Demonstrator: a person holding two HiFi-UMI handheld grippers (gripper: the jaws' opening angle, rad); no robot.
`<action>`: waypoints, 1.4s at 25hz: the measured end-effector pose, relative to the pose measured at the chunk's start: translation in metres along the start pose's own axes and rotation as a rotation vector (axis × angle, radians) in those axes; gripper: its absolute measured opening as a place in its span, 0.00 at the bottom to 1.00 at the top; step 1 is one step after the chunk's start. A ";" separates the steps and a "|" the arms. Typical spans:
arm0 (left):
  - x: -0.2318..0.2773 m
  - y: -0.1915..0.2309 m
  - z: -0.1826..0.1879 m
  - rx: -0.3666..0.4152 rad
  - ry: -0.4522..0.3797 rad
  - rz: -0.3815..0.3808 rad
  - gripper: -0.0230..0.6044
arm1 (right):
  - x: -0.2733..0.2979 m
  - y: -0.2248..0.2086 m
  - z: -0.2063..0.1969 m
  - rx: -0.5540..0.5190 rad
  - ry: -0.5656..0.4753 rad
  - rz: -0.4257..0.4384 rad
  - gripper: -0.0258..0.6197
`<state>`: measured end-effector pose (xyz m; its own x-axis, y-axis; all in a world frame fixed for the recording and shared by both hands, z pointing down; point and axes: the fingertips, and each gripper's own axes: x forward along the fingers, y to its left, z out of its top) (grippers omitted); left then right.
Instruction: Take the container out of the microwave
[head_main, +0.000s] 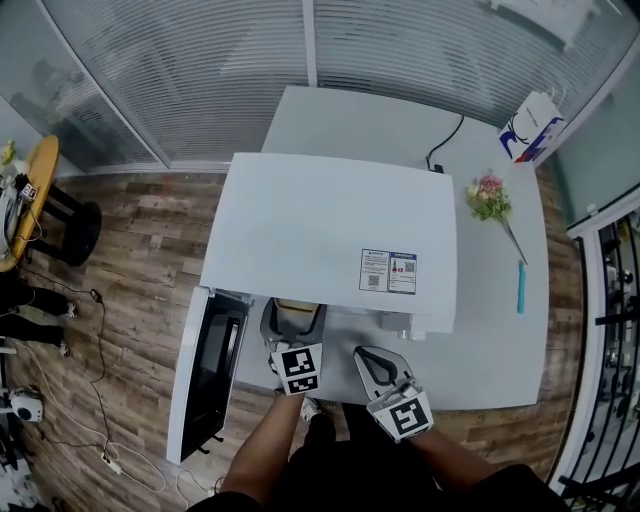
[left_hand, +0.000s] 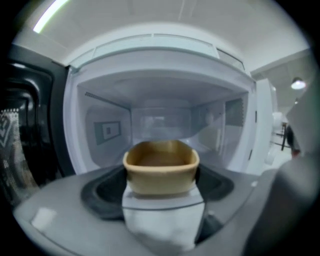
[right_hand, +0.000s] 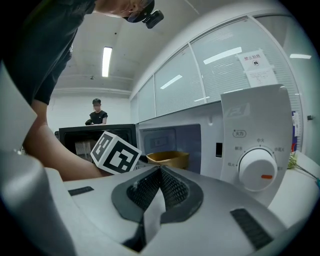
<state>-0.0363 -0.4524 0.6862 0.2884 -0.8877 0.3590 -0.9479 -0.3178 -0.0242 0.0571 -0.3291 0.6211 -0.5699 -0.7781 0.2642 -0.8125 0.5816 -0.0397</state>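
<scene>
We reach into the microwave (head_main: 330, 235).
Our left gripper (head_main: 293, 318) is wide, its jaws closing around the container (left_hand: 160, 167); right gripper (right_hand: 159, 172) pinched together, empty.

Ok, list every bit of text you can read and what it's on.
"火力": microwave control panel, above the dial.
"中火": same panel, just over the dial.
"禁止拍照": paper notice on the glass wall; its smaller print is unreadable.
Other dial marks, stickers on the microwave top, shopping bag print: too small or blurred.
</scene>
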 end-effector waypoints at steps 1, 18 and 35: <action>-0.004 0.000 0.002 -0.005 -0.007 -0.001 0.73 | 0.000 0.000 0.001 -0.005 -0.001 -0.001 0.03; -0.105 -0.024 0.010 -0.003 -0.082 -0.113 0.72 | -0.024 0.006 0.025 -0.055 -0.067 -0.124 0.03; -0.200 -0.006 0.041 0.082 -0.216 -0.106 0.71 | -0.035 0.046 0.075 -0.137 -0.138 -0.181 0.03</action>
<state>-0.0830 -0.2871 0.5766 0.4160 -0.8958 0.1563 -0.8993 -0.4308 -0.0753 0.0309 -0.2926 0.5379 -0.4358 -0.8919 0.1209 -0.8839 0.4494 0.1292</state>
